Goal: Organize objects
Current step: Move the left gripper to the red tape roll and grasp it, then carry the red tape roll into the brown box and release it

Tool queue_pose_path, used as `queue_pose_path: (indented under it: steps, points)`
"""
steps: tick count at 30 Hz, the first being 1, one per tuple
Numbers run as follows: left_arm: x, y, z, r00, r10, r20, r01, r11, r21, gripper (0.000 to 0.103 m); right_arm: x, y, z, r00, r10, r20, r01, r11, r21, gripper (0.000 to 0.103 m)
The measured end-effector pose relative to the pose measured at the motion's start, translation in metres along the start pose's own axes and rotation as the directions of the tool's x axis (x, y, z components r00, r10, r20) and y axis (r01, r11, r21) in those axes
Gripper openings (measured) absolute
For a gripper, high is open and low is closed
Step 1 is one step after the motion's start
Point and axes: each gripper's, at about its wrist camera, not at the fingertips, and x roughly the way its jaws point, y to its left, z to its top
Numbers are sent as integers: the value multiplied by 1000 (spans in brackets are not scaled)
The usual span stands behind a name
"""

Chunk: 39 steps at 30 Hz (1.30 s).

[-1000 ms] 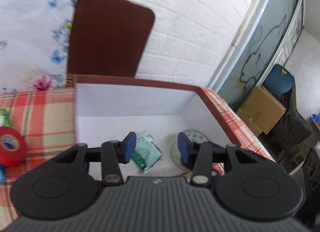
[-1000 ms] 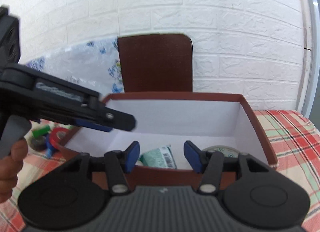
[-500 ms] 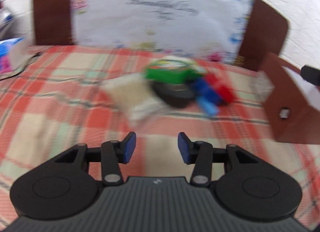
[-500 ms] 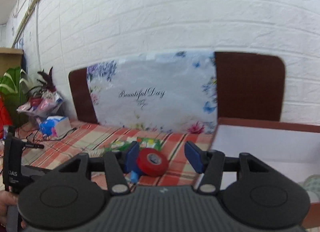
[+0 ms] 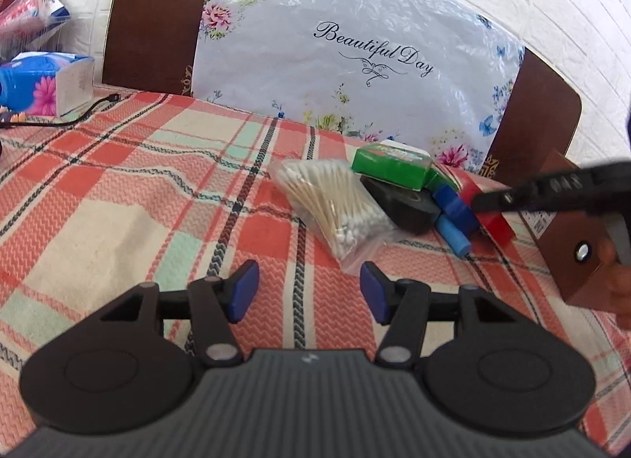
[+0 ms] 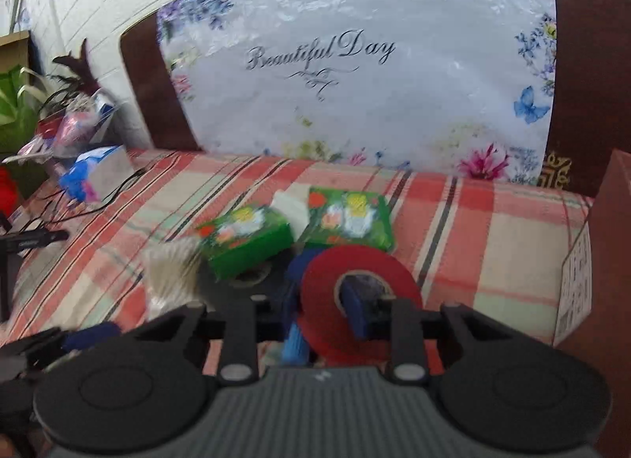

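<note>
A pile of objects lies on the plaid tablecloth: a bag of cotton swabs [image 5: 335,205], a green packet [image 5: 390,166], a black tape roll [image 5: 406,205], blue pieces [image 5: 453,221] and a red tape roll [image 6: 355,300]. My left gripper [image 5: 307,296] is open and empty, just short of the swab bag. My right gripper [image 6: 323,312] has its fingers astride the red tape's rim, one blue pad [image 6: 355,308] inside the hole, the other hidden behind the roll. It also shows in the left wrist view [image 5: 552,191] above the pile. The brown box [image 5: 568,245] stands at right.
Two green packets [image 6: 295,229] lie behind the red tape. A tissue box [image 5: 47,83] and a black cable [image 5: 79,111] lie at the far left. Brown chair backs [image 5: 154,20] and a flowered "Beautiful Day" plastic sheet [image 5: 355,55] stand behind the table.
Both grippers swung left from over the box to the pile. The right gripper dropped onto the red tape roll and now straddles its rim; the left came close to the swab bag.
</note>
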Motion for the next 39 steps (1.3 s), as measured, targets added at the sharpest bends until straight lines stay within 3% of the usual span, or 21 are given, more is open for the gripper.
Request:
queue_pose_path:
  steps: [6, 8, 9, 12, 15, 18, 20, 22, 24, 26, 28, 34, 36, 39]
  points:
    - [0, -3, 1, 1000, -8, -19, 8, 1000, 12, 62, -69, 29, -72, 999, 11, -38, -16, 991, -129, 27]
    - [0, -9, 3, 999, 7, -44, -5, 999, 32, 62, -92, 41, -100, 999, -30, -34, 23, 980, -196, 28]
    - [-2, -13, 5, 998, 3, -61, 0, 999, 38, 62, -101, 48, -113, 997, -73, -23, 65, 969, -239, 35]
    - [-12, -30, 8, 989, -100, -113, 99, 995, -9, 61, -124, 54, -135, 992, -123, 32, 127, 956, -264, 44]
    - [-21, -62, 14, 967, -183, -179, 185, 983, -6, 60, -138, 45, -146, 990, -128, 65, 139, 969, -205, 47]
    - [-22, -98, 15, 928, -257, -271, 268, 963, 6, 60, -135, 37, -153, 990, -130, 49, 137, 976, -171, 53]
    - [-19, -121, 12, 907, -261, -332, 290, 956, 41, 60, -129, 34, -155, 991, -125, 47, 132, 978, -162, 56]
    - [-11, -137, 5, 892, -234, -388, 284, 956, 77, 52, -123, 30, -156, 992, -121, 48, 127, 980, -155, 58]
    - [-1, -145, -2, 867, -236, -439, 293, 954, 67, 38, -118, 28, -156, 992, -114, 55, 121, 980, -160, 60]
    - [4, -152, -7, 875, -197, -442, 267, 958, 101, 38, -112, 26, -155, 992, -114, 54, 121, 980, -161, 66]
    - [14, -152, -12, 872, -168, -461, 238, 966, 97, 35, -106, 24, -154, 995, -91, 51, 98, 983, -154, 68]
    - [12, -153, -16, 892, -154, -425, 218, 970, 106, 30, -93, 26, -154, 995, -77, 67, 86, 986, -144, 73]
    - [8, -161, -17, 891, -140, -432, 210, 970, 119, 29, -98, 26, -155, 996, -72, 58, 80, 988, -134, 73]
    - [2, -183, -28, 879, -158, -451, 254, 953, 162, 30, -112, 19, -160, 996, -87, 33, 90, 992, -90, 73]
